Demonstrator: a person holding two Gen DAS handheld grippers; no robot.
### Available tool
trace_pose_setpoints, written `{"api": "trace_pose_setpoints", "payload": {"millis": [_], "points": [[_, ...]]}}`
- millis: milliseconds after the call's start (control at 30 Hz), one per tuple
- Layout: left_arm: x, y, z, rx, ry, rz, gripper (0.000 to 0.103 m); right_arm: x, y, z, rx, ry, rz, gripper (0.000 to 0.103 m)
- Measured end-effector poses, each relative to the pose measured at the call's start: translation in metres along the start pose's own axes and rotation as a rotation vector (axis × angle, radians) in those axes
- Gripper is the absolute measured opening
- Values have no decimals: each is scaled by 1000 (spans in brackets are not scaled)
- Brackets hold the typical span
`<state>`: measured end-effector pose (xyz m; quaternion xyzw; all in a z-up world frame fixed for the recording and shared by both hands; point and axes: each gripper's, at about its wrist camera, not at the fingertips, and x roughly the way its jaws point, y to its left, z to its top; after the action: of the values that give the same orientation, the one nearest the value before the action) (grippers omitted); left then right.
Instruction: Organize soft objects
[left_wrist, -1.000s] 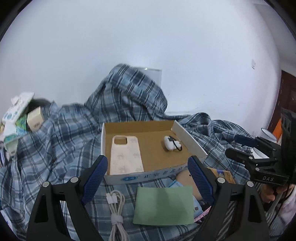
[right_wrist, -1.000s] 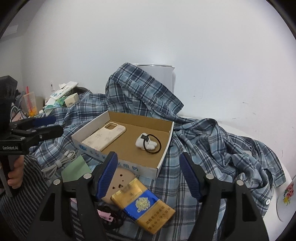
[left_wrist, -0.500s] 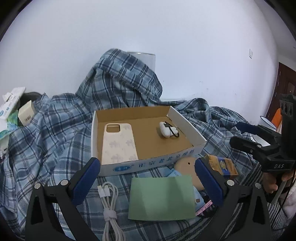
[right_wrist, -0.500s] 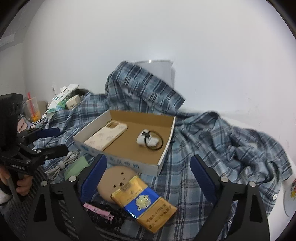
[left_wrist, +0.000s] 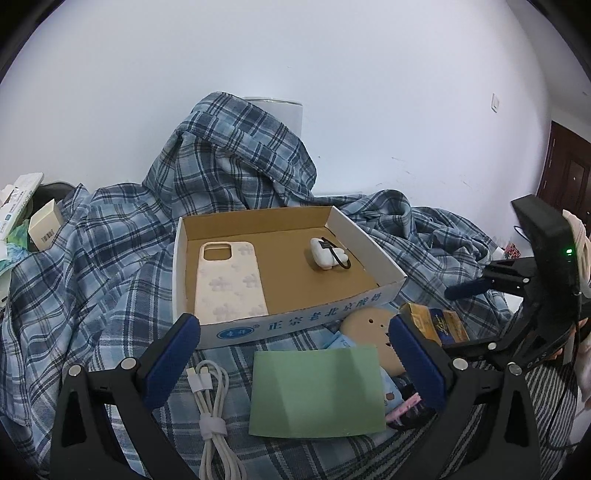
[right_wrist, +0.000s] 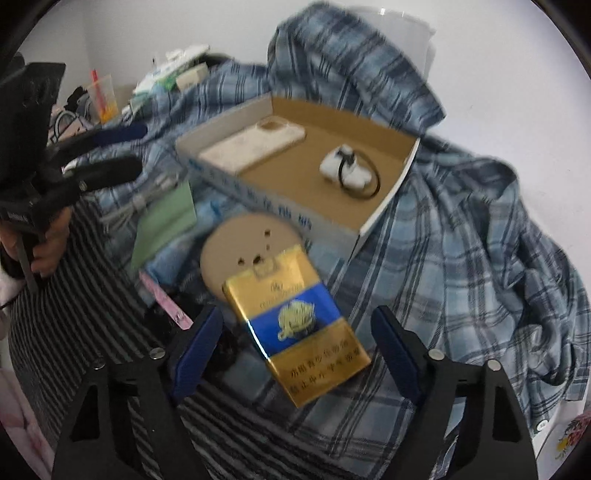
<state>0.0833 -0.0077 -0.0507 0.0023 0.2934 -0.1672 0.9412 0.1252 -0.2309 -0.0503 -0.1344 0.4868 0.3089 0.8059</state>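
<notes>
The right gripper (right_wrist: 297, 347) is pointing steeply down over the gold-and-blue cigarette pack (right_wrist: 299, 332); its jaws are closing, with the pack lying between them and not yet pressed by either pad. The left gripper (left_wrist: 291, 354) is standing fully spread and empty above the green card (left_wrist: 317, 391), near the front wall of the cardboard box (left_wrist: 295, 325).

The pack is lying tilted on the plaid shirt (right_wrist: 461, 258), near and slightly right of the box corner, its far end overlapping the round tan disc (right_wrist: 236, 240). It is probably light, with thin walls that dent under hard pressure, and its glossy wrap may be slippery. The long side faces are the sound place to grip, with moderate force.

The shirt beneath is soft and wrinkled, so the pack may be shifting or tipping as the pads arrive. A phone case (left_wrist: 229, 280) and an earbud case (left_wrist: 327, 254) are occupying the left and far-right parts of the box; the middle floor is lying bare. The box's near wall is standing between pack and floor, so any lift must clear it. To the left, the white cable (left_wrist: 212, 398), the pink strip (right_wrist: 166, 299) and the other tool are crowding the route; the right side is offering open cloth.
</notes>
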Motion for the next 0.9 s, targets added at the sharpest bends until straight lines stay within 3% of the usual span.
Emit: {"api": "trace_pose_setpoints", "payload": {"millis": [100, 200, 400, 533, 700, 900], "points": [[0, 0, 0, 0, 2, -2, 103, 11, -3, 1, -9, 45, 19, 79], [0, 0, 0, 2, -1, -3, 103, 18, -6, 5, 0, 57, 14, 71], [0, 0, 0, 3, 2, -3, 103, 28, -16, 14, 120, 77, 69, 65], [-1, -1, 1, 10, -3, -4, 103, 19, -11, 18, 177, 30, 35, 58], [-2, -3, 1, 18, -6, -2, 103, 8, -6, 28, 305, -63, 76, 58], [-3, -3, 1, 14, -8, -2, 103, 30, 10, 37, 316, -60, 100, 60]]}}
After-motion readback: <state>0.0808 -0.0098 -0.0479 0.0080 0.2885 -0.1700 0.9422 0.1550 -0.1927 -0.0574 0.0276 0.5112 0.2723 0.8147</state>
